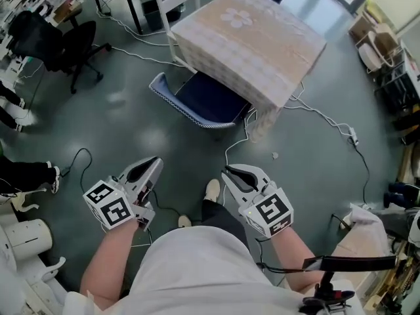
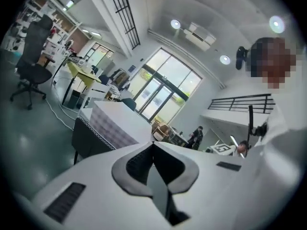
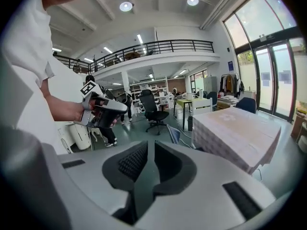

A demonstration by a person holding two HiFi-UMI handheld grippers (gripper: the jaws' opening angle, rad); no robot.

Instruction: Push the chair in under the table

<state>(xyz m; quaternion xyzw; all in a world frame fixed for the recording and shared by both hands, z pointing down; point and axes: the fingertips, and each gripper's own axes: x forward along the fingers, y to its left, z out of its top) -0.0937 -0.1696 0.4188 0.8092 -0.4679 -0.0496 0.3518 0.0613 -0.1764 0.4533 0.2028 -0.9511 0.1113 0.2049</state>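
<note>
Blue chair (image 1: 197,102) is sitting partly under the cloth-covered tabletop (image 1: 249,38), one edge poking out my way. My left hand-held gripper (image 1: 152,165) and right hand-held gripper (image 1: 231,173) are both closed on nothing, well apart from the chair.

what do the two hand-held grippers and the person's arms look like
The left hand-held gripper and right hand-held gripper are white plastic shells with dark grey lining. Each has a white cube printed with black square markers. Dark ribbed pads line the jaws. The person wears a white short-sleeved top, forearms bare.
</note>
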